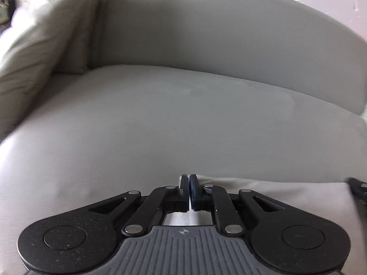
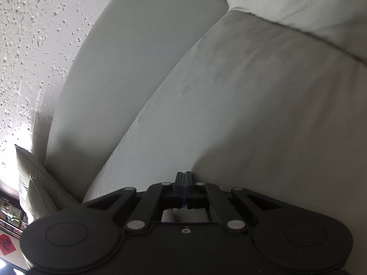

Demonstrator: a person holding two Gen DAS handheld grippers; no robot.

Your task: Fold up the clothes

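A pale beige cloth (image 1: 275, 197) lies stretched over the front of a grey sofa seat (image 1: 183, 119), at the lower right of the left wrist view. My left gripper (image 1: 188, 178) is shut on the cloth's left edge, and a thin sliver of fabric shows between its pads. A dark part of my right gripper (image 1: 359, 186) sits at the cloth's far right end. In the right wrist view my right gripper (image 2: 184, 175) is shut. A warmer-toned cloth (image 2: 263, 171) spreads from its fingertips to the right, and its edge is faint.
The sofa backrest (image 1: 206, 34) rises behind the seat, with a pale pillow (image 1: 41, 45) in the left corner. The right wrist view shows the backrest (image 2: 126, 68), a white cushion (image 2: 298, 4) at top right, a textured wall (image 2: 27, 45) and a pillow corner (image 2: 34, 183).
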